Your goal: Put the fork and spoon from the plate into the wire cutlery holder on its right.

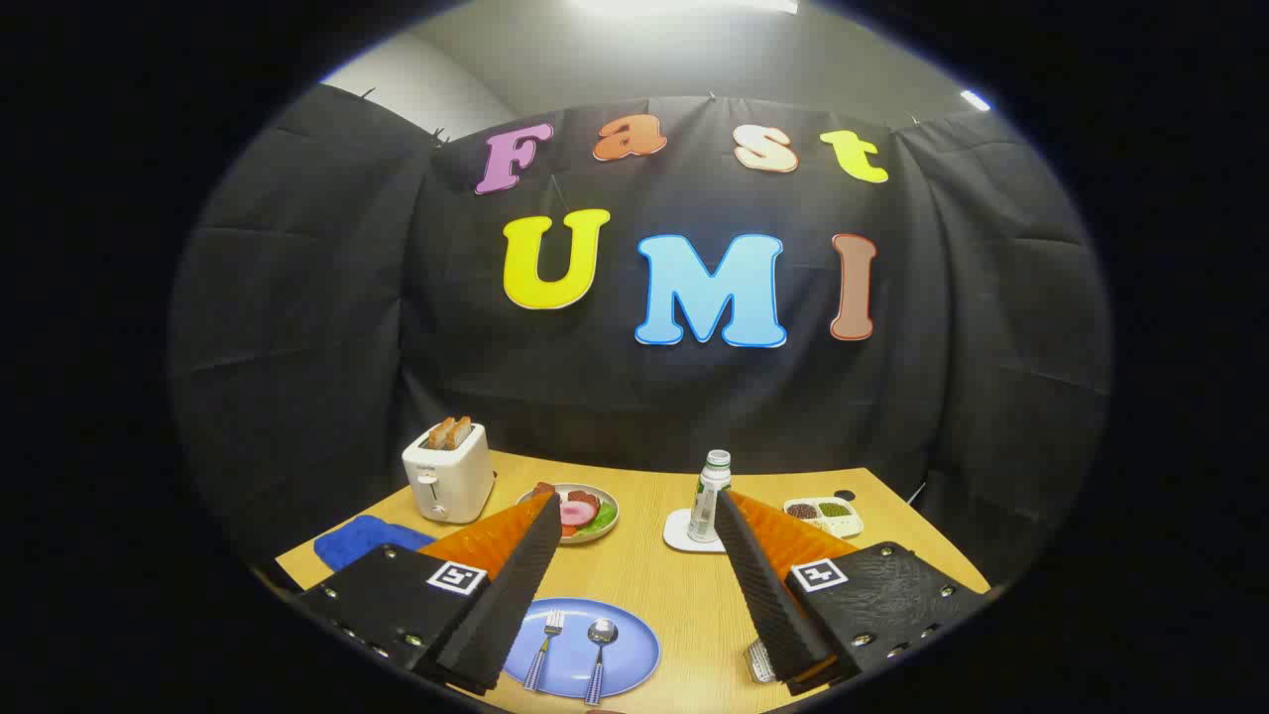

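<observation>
hand-held gripper (634,585) spread wide, holding nothing; metal fork (546,638) and spoon (598,645), striped blue handles, parallel on round blue plate (634,654) between fingers

Staged recording booth: black cloth wall (297,327) behind wooden table (654,575).

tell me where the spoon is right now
In the gripper view the spoon lies on the blue plate, right of the fork, between the open gripper fingers.
</observation>
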A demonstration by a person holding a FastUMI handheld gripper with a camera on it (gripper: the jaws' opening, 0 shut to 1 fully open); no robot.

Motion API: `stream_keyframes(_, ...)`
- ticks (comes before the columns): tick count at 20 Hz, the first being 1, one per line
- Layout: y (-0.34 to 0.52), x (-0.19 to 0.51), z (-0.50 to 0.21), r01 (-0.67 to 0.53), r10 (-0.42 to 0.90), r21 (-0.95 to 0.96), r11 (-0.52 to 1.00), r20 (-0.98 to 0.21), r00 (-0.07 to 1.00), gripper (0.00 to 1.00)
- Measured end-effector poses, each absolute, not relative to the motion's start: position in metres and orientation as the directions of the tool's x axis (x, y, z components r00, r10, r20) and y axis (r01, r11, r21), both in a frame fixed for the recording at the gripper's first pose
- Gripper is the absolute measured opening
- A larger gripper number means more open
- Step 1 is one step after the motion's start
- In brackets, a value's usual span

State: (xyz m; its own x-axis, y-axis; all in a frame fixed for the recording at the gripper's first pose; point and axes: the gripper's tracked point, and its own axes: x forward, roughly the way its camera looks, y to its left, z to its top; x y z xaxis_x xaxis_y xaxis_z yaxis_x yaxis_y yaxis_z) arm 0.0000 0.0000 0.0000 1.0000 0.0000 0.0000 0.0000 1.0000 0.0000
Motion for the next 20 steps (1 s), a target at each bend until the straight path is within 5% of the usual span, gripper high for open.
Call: stream_keyframes(20, 0.015, 0.013, -0.047, -0.042, 0.041, -0.005, 0.999, -0.157, 0.987, 0.96)
